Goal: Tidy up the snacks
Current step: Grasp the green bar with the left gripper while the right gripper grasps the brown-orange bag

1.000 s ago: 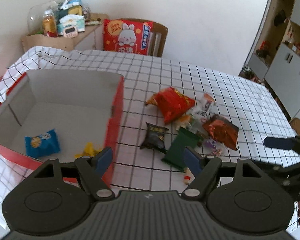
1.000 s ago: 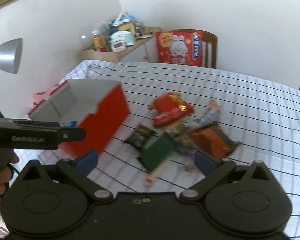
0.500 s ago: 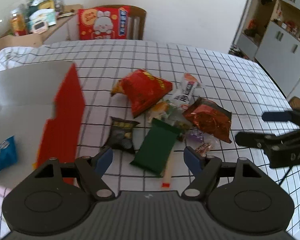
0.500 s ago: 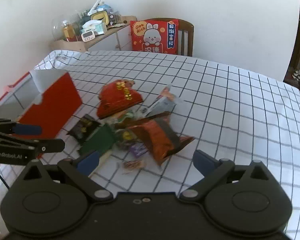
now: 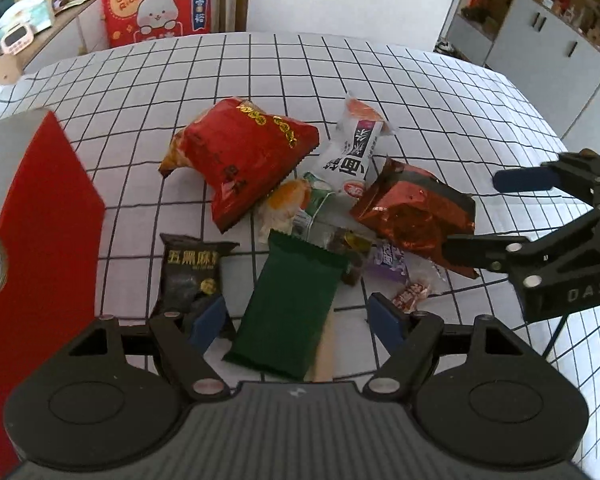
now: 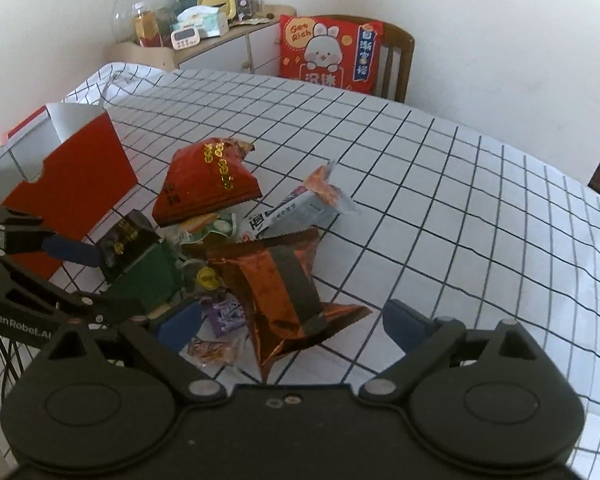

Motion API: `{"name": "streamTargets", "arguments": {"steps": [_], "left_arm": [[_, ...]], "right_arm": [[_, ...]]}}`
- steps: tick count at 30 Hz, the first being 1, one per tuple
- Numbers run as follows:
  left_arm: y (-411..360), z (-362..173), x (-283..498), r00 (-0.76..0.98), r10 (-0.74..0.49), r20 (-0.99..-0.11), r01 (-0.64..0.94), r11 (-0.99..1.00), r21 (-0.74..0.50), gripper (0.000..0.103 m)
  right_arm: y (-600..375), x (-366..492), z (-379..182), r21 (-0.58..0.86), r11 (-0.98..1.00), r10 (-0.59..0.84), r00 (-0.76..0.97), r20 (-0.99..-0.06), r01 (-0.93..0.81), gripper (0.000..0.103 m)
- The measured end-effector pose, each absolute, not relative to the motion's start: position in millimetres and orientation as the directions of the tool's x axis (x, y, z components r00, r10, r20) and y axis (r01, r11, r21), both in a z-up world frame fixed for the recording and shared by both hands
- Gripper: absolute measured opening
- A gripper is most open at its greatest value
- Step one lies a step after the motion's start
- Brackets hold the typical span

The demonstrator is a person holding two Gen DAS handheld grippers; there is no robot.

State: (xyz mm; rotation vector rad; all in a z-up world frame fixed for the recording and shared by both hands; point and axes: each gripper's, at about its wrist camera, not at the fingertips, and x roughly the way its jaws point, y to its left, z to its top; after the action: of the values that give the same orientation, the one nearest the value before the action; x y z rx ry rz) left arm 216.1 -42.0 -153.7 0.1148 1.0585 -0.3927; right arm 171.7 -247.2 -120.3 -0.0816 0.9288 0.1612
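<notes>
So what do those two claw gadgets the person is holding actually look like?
Both are matte black plastic. The left gripper and right gripper each have two round discs on a ribbed body, hinged arms with silver rivets, and dark blue finger pads. White lettering marks their sides: "GenRobot.AI" on the left, "DAS" on the right. A thin black cable hangs below each.

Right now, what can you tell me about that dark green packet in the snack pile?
The dark green packet is a flat, matte, sealed pouch with a zigzag-crimped top edge and no print showing. It lies flat on the checked tablecloth, at the near edge of the pile, beside the black sesame packet. A pale stick runs under its side.
</notes>
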Motion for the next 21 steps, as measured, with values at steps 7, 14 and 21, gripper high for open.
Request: {"name": "streamTargets", "arguments": {"steps": [7, 14, 21], "left_arm": [[-54.3, -162.7, 225.1, 0.416, -0.239, -0.877, 0.412, 0.91, -0.053, 0.075], [-51.1, -169.2, 232.1, 0.397, -0.249, -0.883, 0.397, 0.914, -0.08, 0.07], [-47.2, -170.0, 234.5, 0.386, -0.247, -0.889, 0.354, 0.929, -0.104, 0.051]], "right_arm": [[-237.5, 191.1, -130.1, -0.052, 0.967, 0.104, 0.572, -0.814, -0.25, 0.093], [-234.8, 197.7, -141.3, -0.05, 0.96, 0.113, 0.542, -0.832, -0.277, 0.08], [-232.4, 195.2, -142.4, -0.064, 0.96, 0.1, 0.547, -0.831, -0.274, 0.059]]}}
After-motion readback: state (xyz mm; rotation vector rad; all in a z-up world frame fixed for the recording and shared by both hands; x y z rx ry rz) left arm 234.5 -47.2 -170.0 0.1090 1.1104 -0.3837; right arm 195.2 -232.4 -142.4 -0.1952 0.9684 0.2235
